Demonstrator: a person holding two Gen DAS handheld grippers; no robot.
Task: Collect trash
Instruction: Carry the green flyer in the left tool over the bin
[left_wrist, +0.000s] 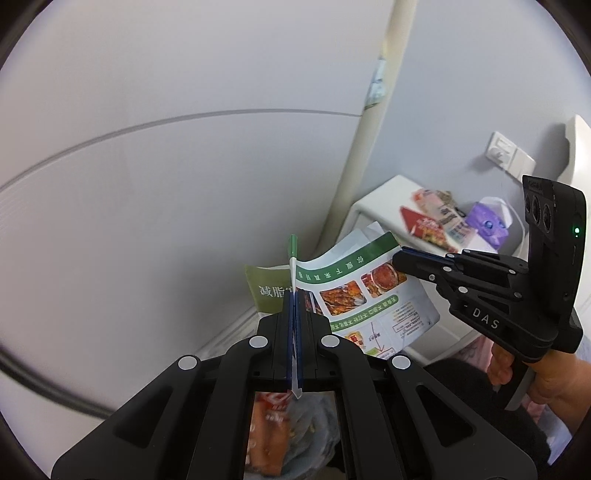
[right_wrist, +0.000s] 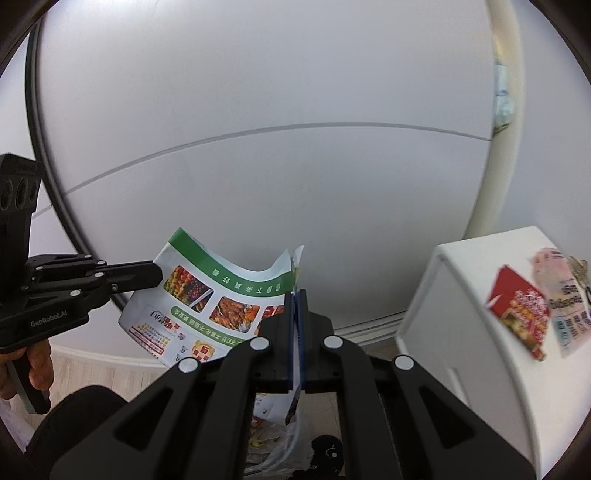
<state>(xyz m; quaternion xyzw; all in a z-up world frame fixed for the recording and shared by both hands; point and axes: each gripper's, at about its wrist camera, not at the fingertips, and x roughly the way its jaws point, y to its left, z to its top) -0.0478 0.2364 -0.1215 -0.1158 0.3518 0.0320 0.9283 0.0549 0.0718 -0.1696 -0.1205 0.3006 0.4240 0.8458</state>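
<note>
- The left gripper (left_wrist: 294, 295) has its jaws pressed together on one edge of a printed flyer (left_wrist: 369, 295); a folded green-and-white strip of that paper stands up past its tips.
- The flyer is glossy white with a green band across the top, Chinese lettering and photos of grilled food; it bows and curls between the two grippers, hanging in front of the pale wall.
- The right gripper (right_wrist: 295, 295) is likewise clamped tight on the flyer's opposite edge.
- Below both grippers sits a clear plastic bag (right_wrist: 280, 439) holding crumpled wrappers.
- Right of the right gripper, well apart, a white bench (right_wrist: 480, 332) carries a red leaflet (right_wrist: 519, 306) and other blurred papers.
</note>
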